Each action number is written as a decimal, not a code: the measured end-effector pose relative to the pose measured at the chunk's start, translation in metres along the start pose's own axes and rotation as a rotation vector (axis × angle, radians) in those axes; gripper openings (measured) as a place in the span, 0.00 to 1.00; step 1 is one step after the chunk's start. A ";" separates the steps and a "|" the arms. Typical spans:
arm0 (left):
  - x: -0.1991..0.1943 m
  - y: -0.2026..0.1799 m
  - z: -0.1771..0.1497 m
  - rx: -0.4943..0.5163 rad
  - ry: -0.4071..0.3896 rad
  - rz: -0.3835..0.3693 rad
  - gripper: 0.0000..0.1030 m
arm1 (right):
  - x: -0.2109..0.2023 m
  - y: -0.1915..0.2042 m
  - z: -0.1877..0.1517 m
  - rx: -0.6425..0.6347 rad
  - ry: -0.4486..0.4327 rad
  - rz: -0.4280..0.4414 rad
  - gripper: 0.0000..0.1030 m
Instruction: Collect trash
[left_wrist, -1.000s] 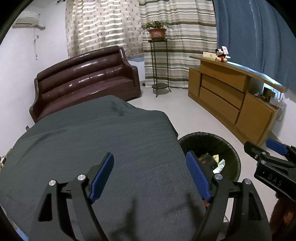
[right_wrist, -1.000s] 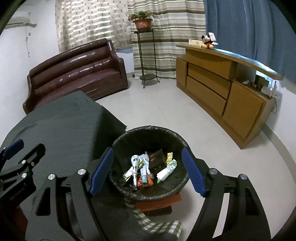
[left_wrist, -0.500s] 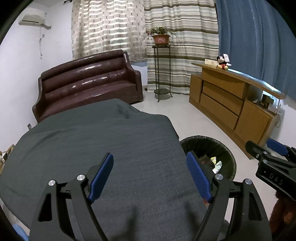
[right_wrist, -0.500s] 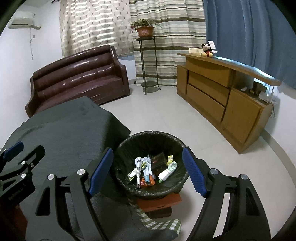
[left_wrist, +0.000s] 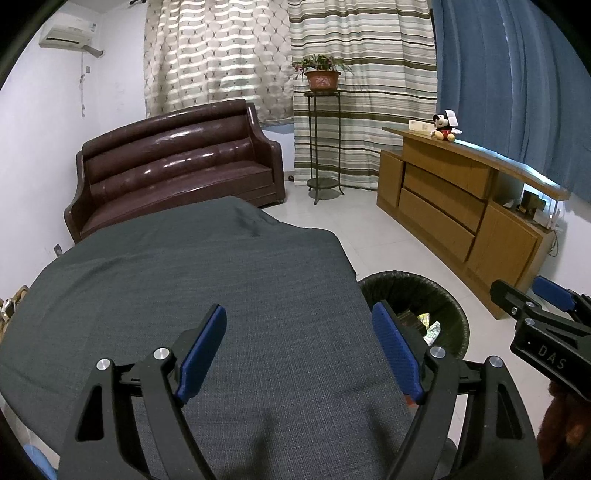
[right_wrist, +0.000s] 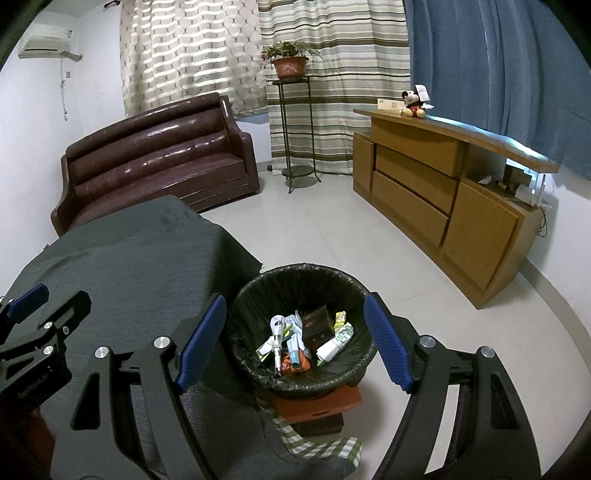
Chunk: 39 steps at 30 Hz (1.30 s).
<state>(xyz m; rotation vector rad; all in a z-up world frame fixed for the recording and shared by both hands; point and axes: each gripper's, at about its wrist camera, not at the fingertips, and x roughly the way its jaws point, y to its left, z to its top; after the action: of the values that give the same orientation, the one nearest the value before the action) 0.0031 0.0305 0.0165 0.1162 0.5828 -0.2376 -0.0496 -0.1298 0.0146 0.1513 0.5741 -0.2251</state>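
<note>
Black liner covers the one bin (right_wrist: 301, 332), the landmark here; it holds several wrappers and one dark box (right_wrist: 316, 326). Left of the bin lies a table under grey cloth (left_wrist: 184, 295). Two grippers: the left gripper (left_wrist: 299, 350) hangs over the cloth, the right gripper (right_wrist: 293, 341) over the bin, both with jaws apart and empty. Beyond the bin stand one sofa (right_wrist: 155, 158), one plant stand (right_wrist: 293, 129) and one cabinet (right_wrist: 443, 192).
</note>
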 end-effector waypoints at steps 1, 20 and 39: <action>0.000 0.000 0.000 0.000 0.000 0.000 0.76 | 0.001 0.000 0.000 0.000 0.000 0.001 0.73; 0.000 0.001 -0.005 -0.004 0.011 -0.007 0.76 | 0.000 0.000 -0.001 -0.001 0.001 0.000 0.73; 0.002 0.001 -0.003 -0.005 0.014 -0.008 0.76 | 0.000 0.001 -0.001 -0.001 0.004 0.000 0.73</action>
<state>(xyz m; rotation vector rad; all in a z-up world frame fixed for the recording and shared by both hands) 0.0031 0.0316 0.0131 0.1113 0.5979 -0.2433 -0.0499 -0.1288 0.0133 0.1511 0.5786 -0.2241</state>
